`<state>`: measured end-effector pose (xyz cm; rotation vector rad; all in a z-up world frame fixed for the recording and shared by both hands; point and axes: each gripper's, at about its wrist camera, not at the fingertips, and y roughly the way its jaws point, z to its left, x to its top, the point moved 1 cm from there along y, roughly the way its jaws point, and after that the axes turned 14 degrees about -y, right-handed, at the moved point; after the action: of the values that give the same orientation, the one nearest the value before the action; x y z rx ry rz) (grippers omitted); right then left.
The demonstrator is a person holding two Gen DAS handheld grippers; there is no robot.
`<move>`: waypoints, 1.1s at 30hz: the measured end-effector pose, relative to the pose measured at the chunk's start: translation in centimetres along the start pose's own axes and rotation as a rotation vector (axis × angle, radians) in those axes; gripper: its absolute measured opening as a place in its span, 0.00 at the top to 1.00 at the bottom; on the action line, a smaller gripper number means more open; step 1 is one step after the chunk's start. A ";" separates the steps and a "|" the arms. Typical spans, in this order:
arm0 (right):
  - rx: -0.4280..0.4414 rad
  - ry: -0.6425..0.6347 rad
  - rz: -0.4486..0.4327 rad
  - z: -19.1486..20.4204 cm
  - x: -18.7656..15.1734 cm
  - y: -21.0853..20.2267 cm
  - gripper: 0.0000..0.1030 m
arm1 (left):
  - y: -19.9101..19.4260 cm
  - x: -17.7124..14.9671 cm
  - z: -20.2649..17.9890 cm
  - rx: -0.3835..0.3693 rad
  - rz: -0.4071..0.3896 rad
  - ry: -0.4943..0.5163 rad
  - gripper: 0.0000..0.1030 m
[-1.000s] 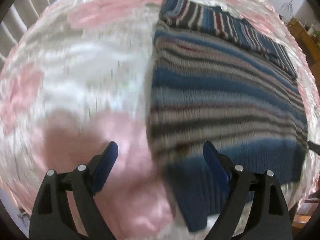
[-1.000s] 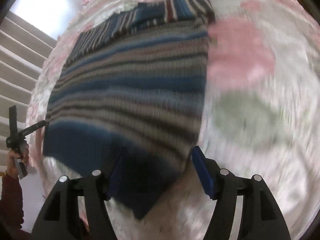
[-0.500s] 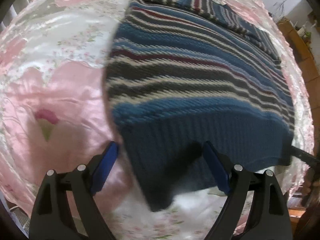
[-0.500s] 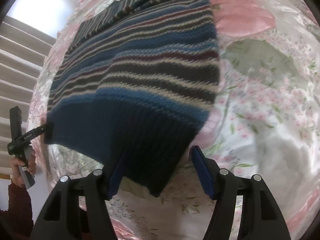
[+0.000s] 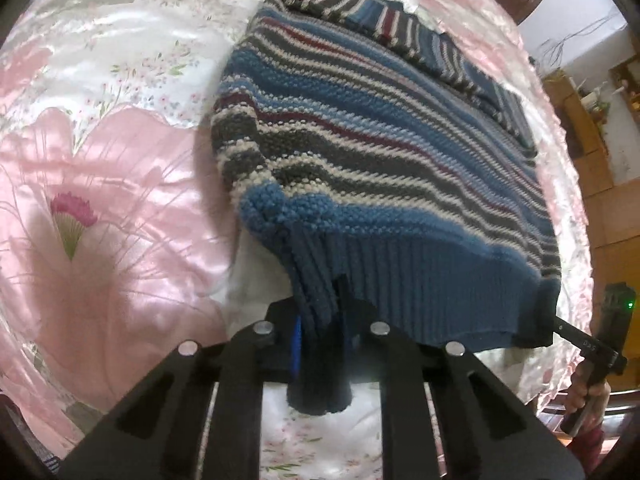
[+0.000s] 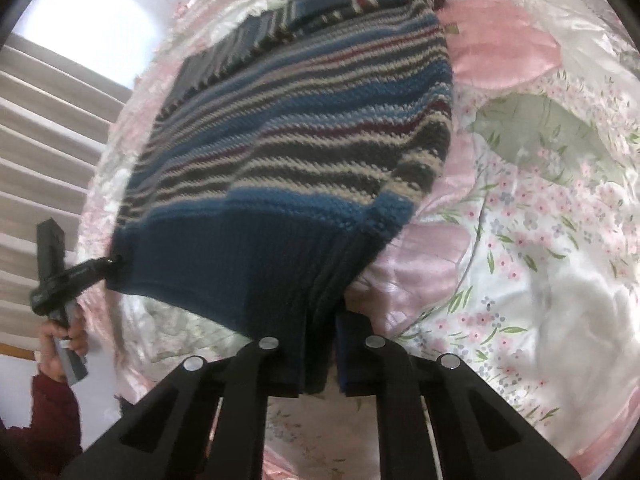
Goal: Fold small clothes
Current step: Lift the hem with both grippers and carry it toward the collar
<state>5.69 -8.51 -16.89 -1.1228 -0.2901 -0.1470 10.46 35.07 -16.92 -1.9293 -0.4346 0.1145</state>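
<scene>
- Striped knit sweater [image 5: 372, 152] lies spread on a bed w/ pink floral satin bedspread [image 5: 100, 184]; blue, grey, cream, maroon bands, dark blue ribbed hem nearest both cams.
- Left hand-held gripper [image 5: 320, 320]: closed down on the ribbed hem at the sweater's left bottom corner; fabric bunched between the fingers, a fold hanging below them.
- Right hand-held gripper [image 6: 320, 332]: likewise clamped on the hem at the right bottom corner [image 6: 316, 280]; ribbing pinched into pleats between the fingers.
- Hem edge is raised off the bedspread between the two grips; rest of the body and the folded sleeve [image 5: 420, 40] at the far end lie flat.
- Each cam sees the other unit at frame edge: right unit gripping hem corner, hand [image 5: 588, 396] on its handle; left unit same, hand [image 6: 64, 340] w/ dark red sleeve [image 6: 44, 420].
- Bkgd: wooden furniture [image 5: 592, 152] on right, bright window [image 6: 92, 28] and stairs-like slats on left.
</scene>
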 end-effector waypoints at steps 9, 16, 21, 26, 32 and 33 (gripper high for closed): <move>-0.003 0.022 0.002 -0.9 -0.5 -1.0 0.91 | -0.9 -0.4 1.5 -0.075 0.000 -0.047 0.89; 0.024 0.029 0.013 -1.0 -0.2 -0.9 0.91 | -1.0 -0.2 1.6 -0.083 0.004 -0.062 0.89; 0.091 0.021 -0.052 -1.0 2.5 -3.5 0.91 | -3.0 1.5 0.1 -0.146 -0.008 -0.055 0.89; 0.107 0.033 -0.088 -2.0 6.0 -4.9 0.91 | -3.8 4.2 -1.1 -0.200 -0.031 -0.082 0.89; 0.134 0.090 -0.101 -4.3 11.1 -4.5 0.92 | -2.9 8.4 -2.2 -0.232 -0.055 -0.135 0.89; 0.134 0.096 -0.099 -4.8 11.7 -4.4 0.92 | -2.5 9.4 -2.6 -0.232 -0.059 -0.136 0.89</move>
<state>16.48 -14.39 -11.51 -0.9662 -0.2658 -0.2650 19.26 36.93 -12.49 -2.1418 -0.6180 0.1638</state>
